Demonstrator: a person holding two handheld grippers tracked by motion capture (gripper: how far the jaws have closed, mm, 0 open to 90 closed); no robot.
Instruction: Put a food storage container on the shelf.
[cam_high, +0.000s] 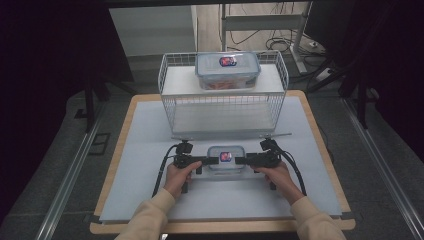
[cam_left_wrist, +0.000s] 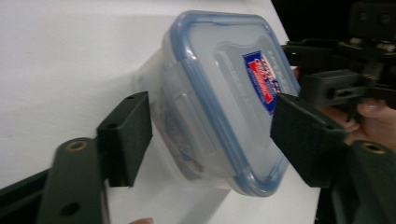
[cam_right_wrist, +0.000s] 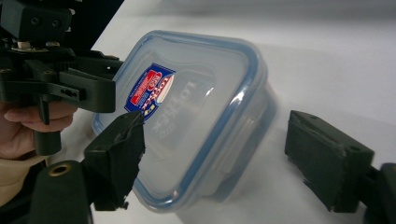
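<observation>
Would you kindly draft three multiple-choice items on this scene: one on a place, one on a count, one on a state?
1. Where does the small container lie?
A. on the table mat, between the two tools
B. inside the wire basket
C. on the floor

2. How many lidded containers are there?
A. one
B. two
C. four

3. How do the left tool's jaws stand?
A. clamped shut on a cable
B. apart, one on each side of the container's end
C. shut, with nothing between them

Answers:
1 A, the high view shows it on the mat between the tools.
2 B, a second container sits on the wire basket.
3 B, the left gripper view shows them straddling it.
</observation>
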